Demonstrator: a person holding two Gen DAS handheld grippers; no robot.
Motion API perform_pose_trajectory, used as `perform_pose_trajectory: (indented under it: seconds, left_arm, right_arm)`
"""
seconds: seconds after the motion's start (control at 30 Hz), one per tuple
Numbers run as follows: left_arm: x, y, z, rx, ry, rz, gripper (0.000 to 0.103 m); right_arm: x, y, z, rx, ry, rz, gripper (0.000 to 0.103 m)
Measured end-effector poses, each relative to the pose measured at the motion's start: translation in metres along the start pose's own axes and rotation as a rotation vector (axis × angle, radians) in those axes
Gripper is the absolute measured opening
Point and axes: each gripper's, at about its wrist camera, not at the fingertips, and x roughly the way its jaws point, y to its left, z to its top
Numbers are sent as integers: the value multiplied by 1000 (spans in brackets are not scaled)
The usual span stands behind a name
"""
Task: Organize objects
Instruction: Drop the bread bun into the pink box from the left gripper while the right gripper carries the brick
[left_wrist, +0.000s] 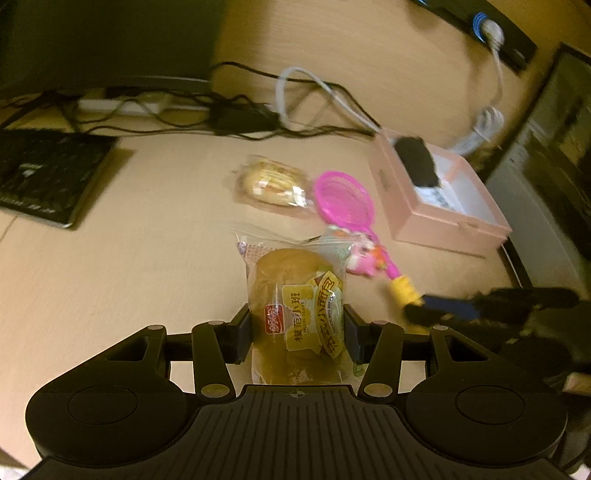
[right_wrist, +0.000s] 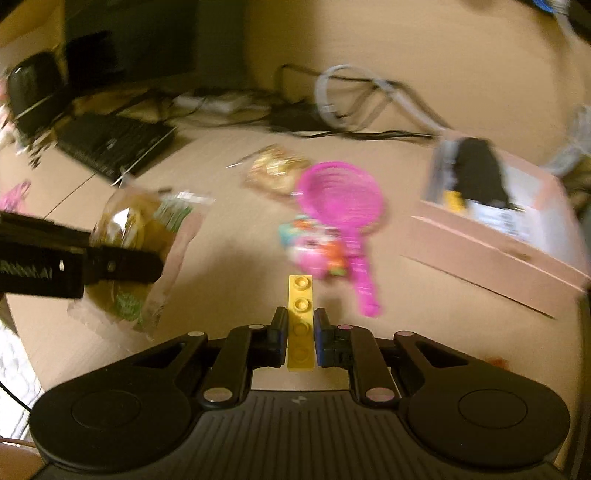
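Desk: pale wooden desk (left_wrist: 110, 277), cables at top.
Left wrist view: left gripper (left_wrist: 297, 328) clamps wrapped bread bun (left_wrist: 297, 314); pink open box (left_wrist: 443, 199) right, partly filled.
Right wrist view: right gripper (right_wrist: 300, 332) pinches yellow studded toy brick (right_wrist: 301, 321).
Left: magenta plastic toy racket (right_wrist: 343, 221), second wrapped pastry (right_wrist: 277, 170) centre, unboxed.

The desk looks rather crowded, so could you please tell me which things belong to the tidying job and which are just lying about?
Part of the job:
- bread packet, in left gripper
- yellow brick, in right gripper
- pink racket
- second pastry packet
- pink box

Just lying about:
- keyboard
- cables

blur: pink box (right_wrist: 495, 236) contents unreadable | black item (left_wrist: 417, 162) inside, perhaps a case
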Motion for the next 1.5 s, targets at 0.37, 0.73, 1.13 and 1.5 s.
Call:
perform_pose_trajectory:
  seconds: [0.37,0.73,1.13,1.5]
  left_arm:
    - [35,-77,0,206,112,-100,53]
    - [67,-140,43,284,117,-235,53]
    - [160,-182,157,186,-48,-209,54]
    - [139,-194,144,255,-140,-205,54]
  right_arm:
    - [-54,-74,-50,239,-5,-162,14]
    - [-89,-115,-84,468,-70,-258,14]
    - [-82,-124,-89,542,-95,-249,14]
    - [-68,-127,-85,543,-80,-227,14]
